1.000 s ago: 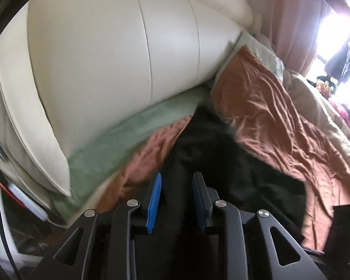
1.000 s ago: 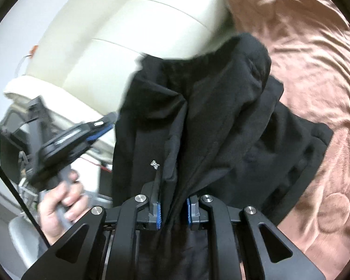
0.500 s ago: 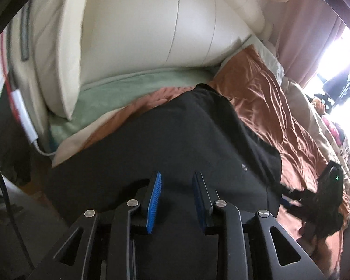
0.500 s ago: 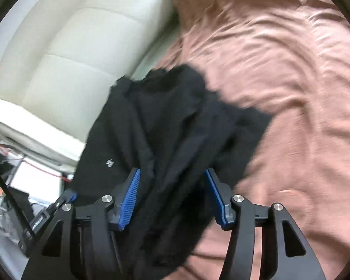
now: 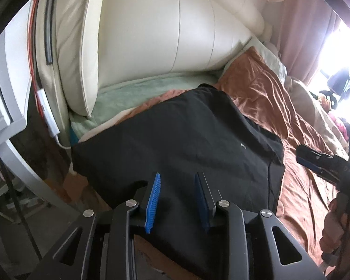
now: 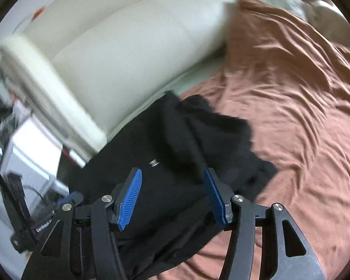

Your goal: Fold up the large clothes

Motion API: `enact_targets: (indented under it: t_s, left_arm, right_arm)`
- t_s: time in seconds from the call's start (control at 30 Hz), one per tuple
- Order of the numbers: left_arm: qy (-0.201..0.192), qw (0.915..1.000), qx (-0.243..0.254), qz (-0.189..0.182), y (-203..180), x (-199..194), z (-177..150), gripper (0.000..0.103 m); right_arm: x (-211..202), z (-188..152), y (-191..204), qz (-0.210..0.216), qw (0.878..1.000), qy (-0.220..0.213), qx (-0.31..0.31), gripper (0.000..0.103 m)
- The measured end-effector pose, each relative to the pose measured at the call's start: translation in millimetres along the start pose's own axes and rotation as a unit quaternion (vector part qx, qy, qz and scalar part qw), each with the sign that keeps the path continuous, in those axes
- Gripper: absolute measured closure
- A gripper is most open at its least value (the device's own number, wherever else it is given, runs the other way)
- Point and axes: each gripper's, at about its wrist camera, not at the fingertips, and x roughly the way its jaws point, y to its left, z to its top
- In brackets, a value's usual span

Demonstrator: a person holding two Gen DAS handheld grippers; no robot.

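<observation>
While the black garment lies on the brown bedspread, both jaws hang parted above it, having just widened, gripping nothing

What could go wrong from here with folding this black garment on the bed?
The black garment hangs over the bed's edge beside the headboard, so it may slide off. Its far side lies bunched, so a fold could trap wrinkles. The right gripper stands open, holding nothing.
</observation>
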Motion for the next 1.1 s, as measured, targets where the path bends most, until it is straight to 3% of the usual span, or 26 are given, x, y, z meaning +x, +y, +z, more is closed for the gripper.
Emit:
enact_targets:
  t_s: [0.17, 0.33, 0.4, 0.73, 0.83, 0.87, 0.97, 1.03, 1.1]
  left_arm:
    - [0.015, 0.9999, 0.0, 0.007, -5, 14, -13, 0.07]
    - [0.033, 0.999, 0.023, 0.021, -19, 23, -30, 0.07]
    - [0.036, 0.9989, 0.024, 0.021, -22, 21, -36, 0.07]
    - [0.035, 0.999, 0.029, 0.005, -50, -21, -48, 0.07]
    - [0.038, 0.9987, 0.033, 0.008, -62, -36, -52, 0.069]
    - [0.036, 0.9988, 0.032, 0.006, -65, -42, -54, 0.063]
    - [0.018, 0.9994, 0.03, 0.0, -77, -66, -60, 0.024]
    - [-0.001, 0.9991, 0.041, -0.006, -91, -85, -64, 0.013]
    - [-0.007, 0.9987, 0.05, -0.011, -103, -97, -66, 0.009]
  right_arm:
    - [38, -16, -13, -0.021, 0.999, 0.043, -0.017, 0.051]
    - [56, -32, -19, -0.085, 0.993, 0.078, -0.011, 0.051]
    - [53, -34, -27, -0.067, 0.995, 0.076, 0.011, 0.051]
    - [-14, -35, -28, -0.078, 0.995, 0.053, 0.007, 0.051]
    - [-50, -41, -25, -0.09, 0.995, 0.051, 0.008, 0.049]
    - [-64, -43, -24, -0.096, 0.994, 0.047, 0.008, 0.048]
    - [-101, -47, -25, -0.104, 0.994, 0.036, 0.009, 0.038]
    - [-129, -50, -24, -0.11, 0.994, 0.024, 0.004, 0.034]
    - [-152, -53, -23, -0.123, 0.992, 0.015, 0.0, 0.025]
